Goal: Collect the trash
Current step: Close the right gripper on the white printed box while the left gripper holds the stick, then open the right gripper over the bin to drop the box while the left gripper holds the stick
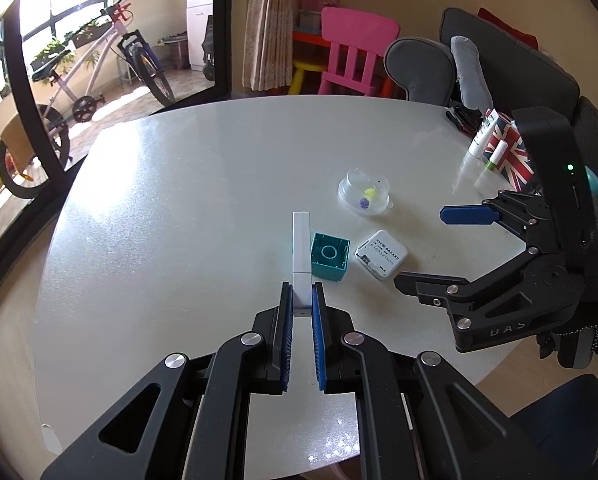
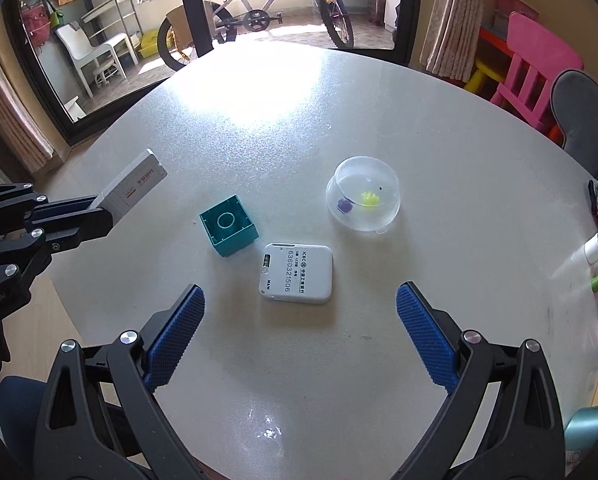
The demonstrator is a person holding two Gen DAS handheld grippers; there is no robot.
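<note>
My left gripper is shut on a slim white and grey stick-shaped device, held above the round white table; the right wrist view shows that device sticking out of the left gripper at the left. On the table lie a teal toy block, a white square device with printed numbers and a clear plastic dome with small yellow and purple bits inside. My right gripper is open just above the white square device, with nothing between its blue pads. It appears in the left wrist view as the right gripper.
At the table's right edge stand a Union Jack patterned box and white tubes. Grey chairs and a pink child's chair stand behind the table. A bicycle stands beyond the glass door.
</note>
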